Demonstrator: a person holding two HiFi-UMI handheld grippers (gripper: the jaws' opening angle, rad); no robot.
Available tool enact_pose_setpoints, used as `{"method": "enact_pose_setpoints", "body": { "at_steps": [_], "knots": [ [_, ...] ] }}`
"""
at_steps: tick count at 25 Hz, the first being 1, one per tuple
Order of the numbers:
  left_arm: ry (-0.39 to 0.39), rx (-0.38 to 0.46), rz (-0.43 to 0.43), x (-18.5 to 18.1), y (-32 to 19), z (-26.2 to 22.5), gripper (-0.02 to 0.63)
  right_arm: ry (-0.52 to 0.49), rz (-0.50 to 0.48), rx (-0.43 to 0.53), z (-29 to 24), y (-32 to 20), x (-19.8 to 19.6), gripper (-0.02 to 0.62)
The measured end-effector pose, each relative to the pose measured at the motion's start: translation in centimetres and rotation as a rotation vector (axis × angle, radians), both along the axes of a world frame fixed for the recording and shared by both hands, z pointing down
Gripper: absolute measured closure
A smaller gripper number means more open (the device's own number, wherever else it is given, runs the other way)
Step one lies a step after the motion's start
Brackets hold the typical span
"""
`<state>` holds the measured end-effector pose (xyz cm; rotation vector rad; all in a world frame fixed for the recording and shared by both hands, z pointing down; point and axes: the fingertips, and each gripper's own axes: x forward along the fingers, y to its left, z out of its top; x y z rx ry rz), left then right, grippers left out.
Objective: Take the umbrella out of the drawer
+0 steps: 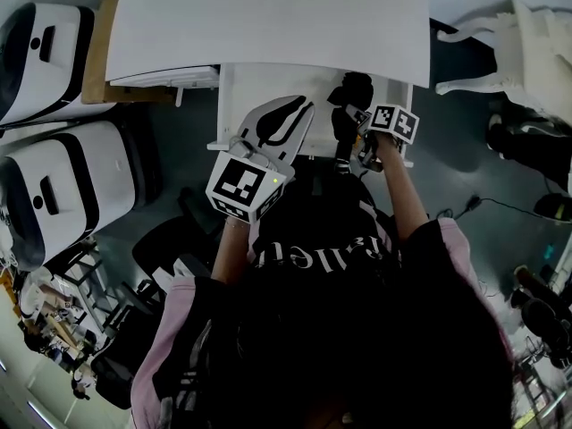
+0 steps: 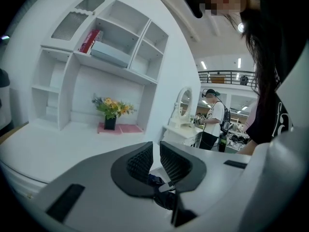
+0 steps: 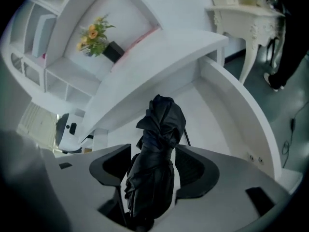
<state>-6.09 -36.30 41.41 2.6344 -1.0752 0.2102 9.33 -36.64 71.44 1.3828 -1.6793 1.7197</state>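
Looking down past my own chest, I see the white bench (image 1: 268,25) with its drawer (image 1: 234,105) pulled out toward me, and the umbrella (image 1: 351,95) sits in that drawer, toward its right side. It is a folded black umbrella (image 3: 157,144), its cloth creased and bunched in loose folds and most ruffled at the far end. A thin dark rod shows just beside it in the right gripper view. Its near end runs out of that view at the bottom edge, and from above my right tongs (image 1: 350,143) cover that same end, so I cannot tell which end carries the handle. Nor can I tell whether it lies flat on the drawer floor or is tipped up. Its long axis runs from the drawer's front toward the back under the bench, the bunched end pointing away from me. My right tongs (image 3: 154,151) stand wide, one jaw on each side of the umbrella, with a sliver of white between cloth and right pad. My left tongs (image 2: 156,148) are nearly together with only a slit between the pads. They grip nothing, and the dark scrap at their root is too small to make out.
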Motion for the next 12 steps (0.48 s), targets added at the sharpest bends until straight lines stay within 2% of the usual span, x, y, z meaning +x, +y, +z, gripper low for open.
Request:
{"method": "enact_pose_setpoints", "body": {
  "at_steps": [2, 6, 12],
  "knots": [
    [-0.002, -0.011, -0.007, -0.7, -0.2, 0.5, 0.566, 0.001, 0.043, -0.047, 1.1, -0.1, 0.0, 0.319],
    [-0.003, -0.023, -0.016, -1.9, -0.6, 1.0, 0.566, 0.024, 0.049, -0.113, 2.9, 0.1, -0.9, 0.314],
    [-0.005, -0.03, -0.024, -3.7, -0.8, 1.4, 0.566, -0.085, 0.098, -0.162, 4.2, 0.0, -3.5, 0.314]
  ]
}}
